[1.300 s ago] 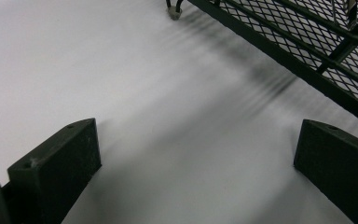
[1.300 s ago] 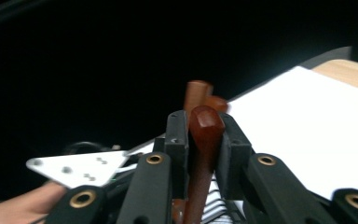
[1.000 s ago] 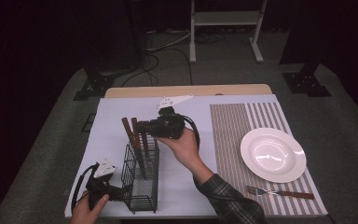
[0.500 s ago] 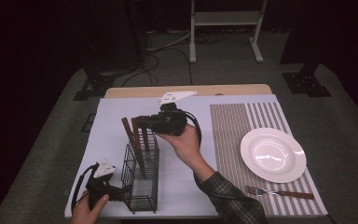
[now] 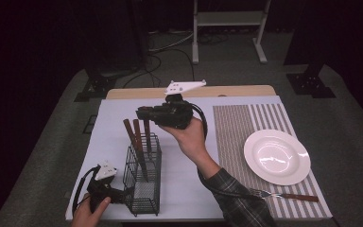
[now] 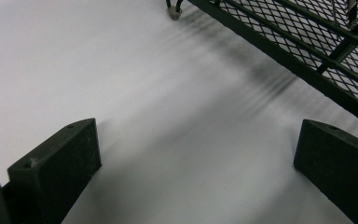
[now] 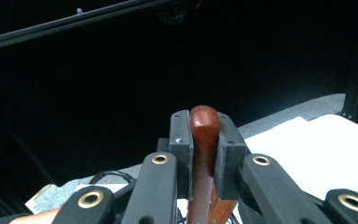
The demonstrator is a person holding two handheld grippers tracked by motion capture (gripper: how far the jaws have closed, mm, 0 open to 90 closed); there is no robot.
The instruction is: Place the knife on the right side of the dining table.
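Above wire basket: wooden-handled utensil clamped by right gripper, not yet lifted clear; left gripper held wide, empty; fork already laid beside plate.

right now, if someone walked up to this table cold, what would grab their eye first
Probably the right gripper, raised above the black wire caddy at the table's left, its jaws clamped on a wooden-handled utensil. Two more wooden handles stand up out of the caddy. Next, the white plate glares on the striped placemat at right, with a fork lying in front of it.
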